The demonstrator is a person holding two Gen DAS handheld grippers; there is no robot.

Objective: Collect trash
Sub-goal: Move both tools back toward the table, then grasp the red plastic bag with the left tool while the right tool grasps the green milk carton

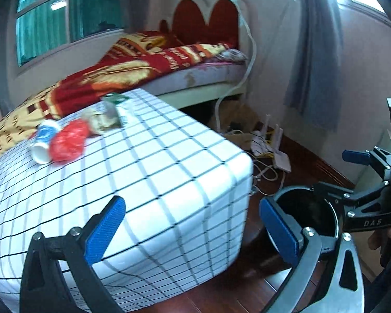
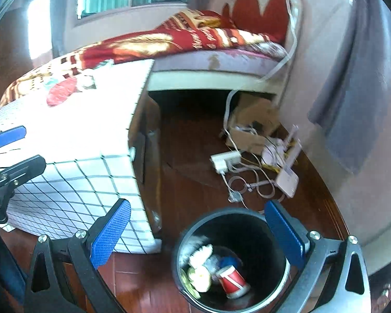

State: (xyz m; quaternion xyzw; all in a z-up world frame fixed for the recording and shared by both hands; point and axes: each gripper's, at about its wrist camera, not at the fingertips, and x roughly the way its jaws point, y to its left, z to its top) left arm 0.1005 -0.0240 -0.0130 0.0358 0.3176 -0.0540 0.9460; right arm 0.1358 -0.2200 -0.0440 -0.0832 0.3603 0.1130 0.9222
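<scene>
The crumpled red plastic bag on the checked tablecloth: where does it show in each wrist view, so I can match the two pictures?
Left wrist view: the red plastic bag lies left of centre on the table's far part, beside a blue-and-white paper cup on its side.
Right wrist view: the same bag shows smaller and blurred at upper left, on the table's far end.
Shared landmark: the red heart-shaped headboard behind the bed.

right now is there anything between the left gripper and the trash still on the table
Nothing visible. The left gripper is open and empty over the near end of the table. Only bare checked cloth lies between it and the red bag, paper cup and wrappers at the far end.
</scene>
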